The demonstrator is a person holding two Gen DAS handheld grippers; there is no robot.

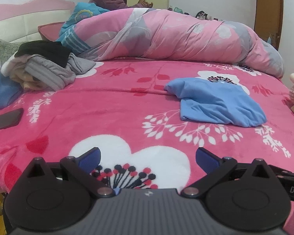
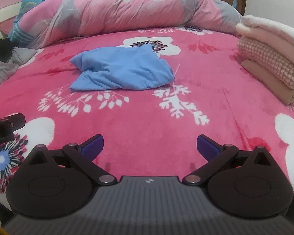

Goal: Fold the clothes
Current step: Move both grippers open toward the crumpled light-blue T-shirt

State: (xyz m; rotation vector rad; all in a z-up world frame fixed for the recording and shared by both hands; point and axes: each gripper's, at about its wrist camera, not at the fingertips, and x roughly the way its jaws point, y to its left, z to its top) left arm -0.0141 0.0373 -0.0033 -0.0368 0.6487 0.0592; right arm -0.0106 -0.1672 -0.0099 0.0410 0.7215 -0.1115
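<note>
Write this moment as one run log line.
left gripper: open, empty | right gripper: open, empty | blue garment: folded on pink blanket, untouched

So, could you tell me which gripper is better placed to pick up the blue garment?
Probably the right gripper: the blue garment lies almost straight ahead of it, but off to the right of the left gripper. Both are open and empty.

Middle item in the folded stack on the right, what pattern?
Pink-and-white houndstooth check on the middle item of the folded stack; clearest in the right wrist view.

Phone (image 1: pixel 4 119) cut by left edge; folded stack (image 2: pixel 274 58) cut by right edge.
</note>
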